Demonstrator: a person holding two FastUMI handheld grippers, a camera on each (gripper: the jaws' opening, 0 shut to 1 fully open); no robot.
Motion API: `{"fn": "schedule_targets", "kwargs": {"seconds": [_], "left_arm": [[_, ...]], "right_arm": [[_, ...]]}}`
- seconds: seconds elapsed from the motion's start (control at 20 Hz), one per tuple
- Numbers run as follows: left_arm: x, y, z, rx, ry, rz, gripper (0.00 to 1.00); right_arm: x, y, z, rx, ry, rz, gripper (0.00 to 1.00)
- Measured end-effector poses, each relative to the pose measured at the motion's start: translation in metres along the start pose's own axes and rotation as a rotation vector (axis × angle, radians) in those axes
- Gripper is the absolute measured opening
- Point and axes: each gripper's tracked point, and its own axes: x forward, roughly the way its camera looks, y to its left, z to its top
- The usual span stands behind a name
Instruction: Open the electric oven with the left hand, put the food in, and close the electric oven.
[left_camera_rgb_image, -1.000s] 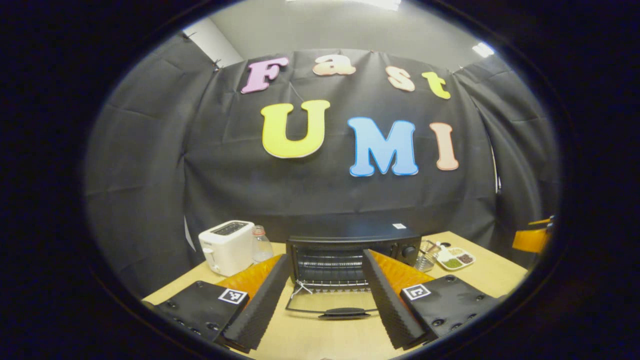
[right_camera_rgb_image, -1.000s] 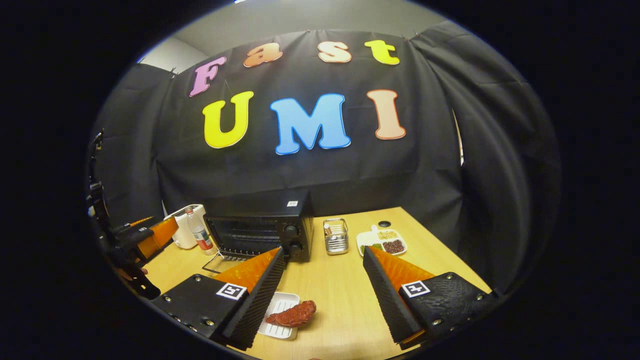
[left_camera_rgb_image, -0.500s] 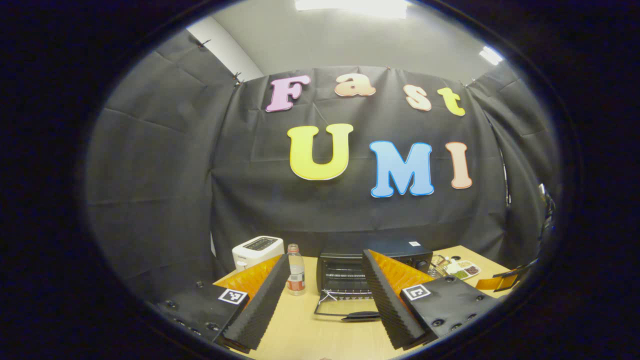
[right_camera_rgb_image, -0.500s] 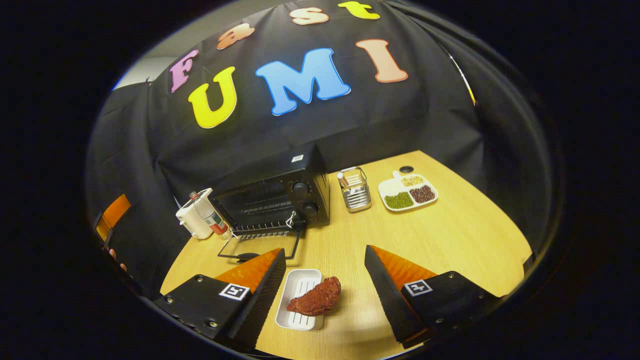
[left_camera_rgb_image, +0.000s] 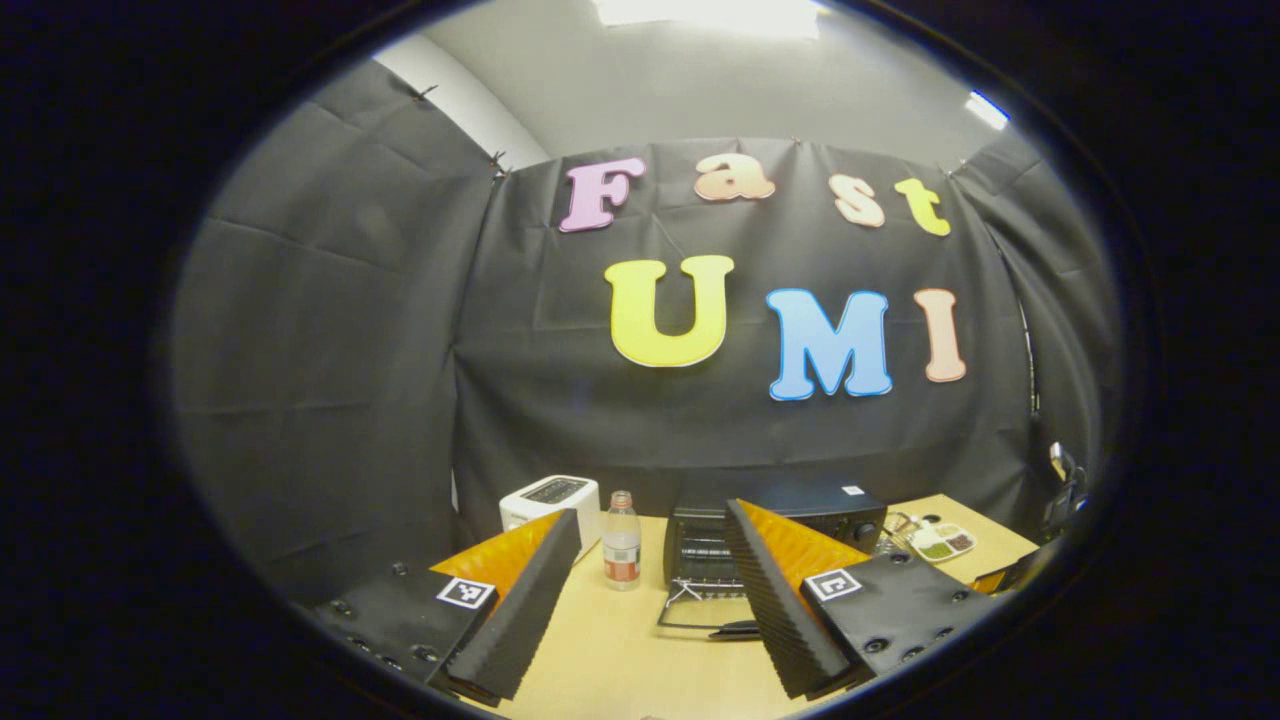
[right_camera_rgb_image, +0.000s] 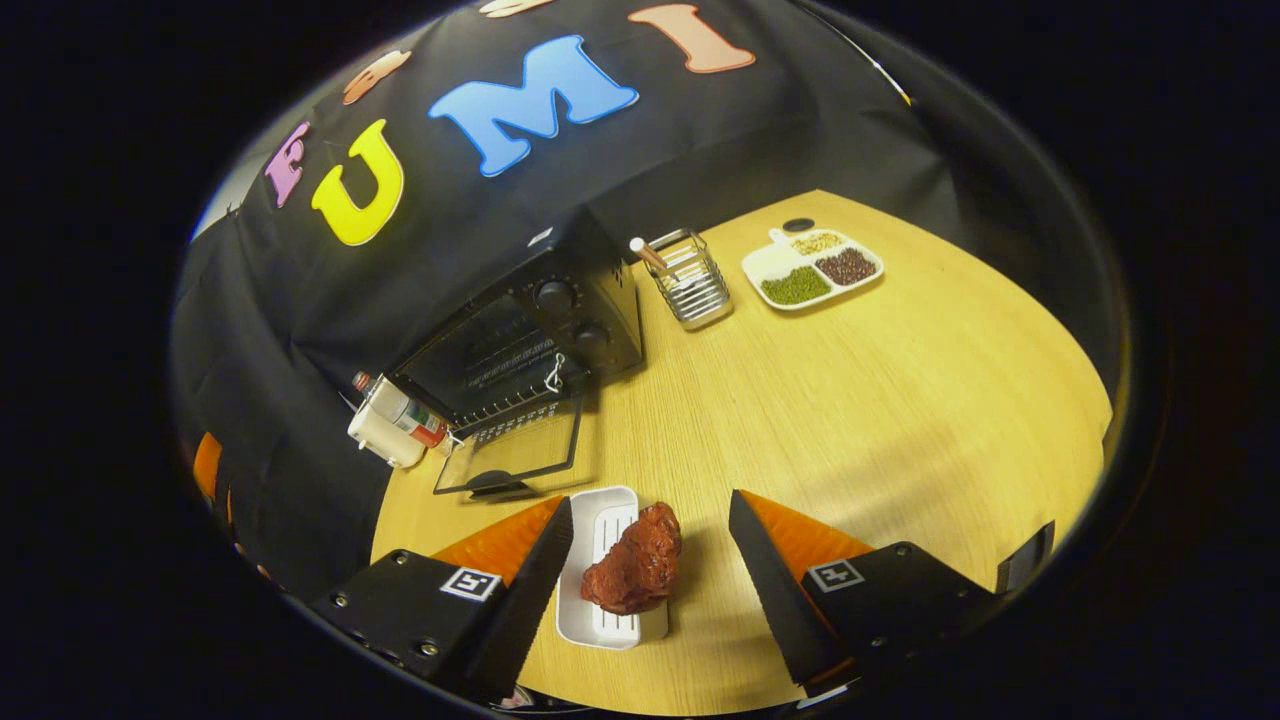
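Since a second ago the left gripper (left_camera_rgb_image: 648, 570) has backed away from the electric oven (left_camera_rgb_image: 775, 530), which now looks smaller and sits behind its right-hand finger, while the right gripper (right_camera_rgb_image: 650, 560) has dropped toward the food (right_camera_rgb_image: 634, 570).

In the left gripper view the jaws stand wide apart and hold nothing. The oven door (left_camera_rgb_image: 705, 612) lies folded down flat on the worktop (left_camera_rgb_image: 620, 650), just ahead of the jaws. A water bottle (left_camera_rgb_image: 621, 541) stands between the fingers farther off, and a white toaster (left_camera_rgb_image: 549, 501) is beside it.

In the right gripper view the jaws are open and empty. The red chunk of meat rests on the edge of a small white tray (right_camera_rgb_image: 604, 580), lying between the fingers. The oven (right_camera_rgb_image: 520, 340) with its lowered door (right_camera_rgb_image: 510, 457) sits well ahead to the left. A wire utensil holder (right_camera_rgb_image: 692, 280) and a divided dish of beans (right_camera_rgb_image: 812, 270) stand far ahead.
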Motion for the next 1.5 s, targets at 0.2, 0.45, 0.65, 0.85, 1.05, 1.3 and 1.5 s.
{"fn": "schedule_targets", "kwargs": {"seconds": [0.2,0.45,0.65,0.85,1.05,1.3,1.5], "left_arm": [[-0.001,0.000,-0.004,-0.011,0.013,0.006,1.00],[-0.003,0.001,-0.005,0.008,0.015,0.013,1.00],[-0.006,0.005,-0.007,0.000,0.021,0.027,0.90],[-0.008,0.005,-0.011,-0.008,0.034,0.039,0.90],[-0.015,0.001,-0.009,-0.004,0.030,0.046,0.90],[-0.018,-0.006,-0.003,-0.002,0.015,0.047,1.00],[-0.005,-0.007,-0.004,0.001,0.013,0.014,1.00]], "right_arm": [[0.016,-0.003,-0.020,0.056,0.069,0.013,0.86],[0.022,-0.001,-0.034,0.131,0.135,0.040,0.64],[0.022,0.005,-0.037,0.139,0.156,0.068,0.34],[0.022,0.014,-0.026,0.169,0.130,0.121,0.14],[0.013,0.024,-0.017,0.104,0.116,0.149,0.14],[-0.003,0.046,0.017,0.084,0.057,0.194,0.13],[-0.004,0.077,0.045,0.115,-0.007,0.237,0.13]]}}
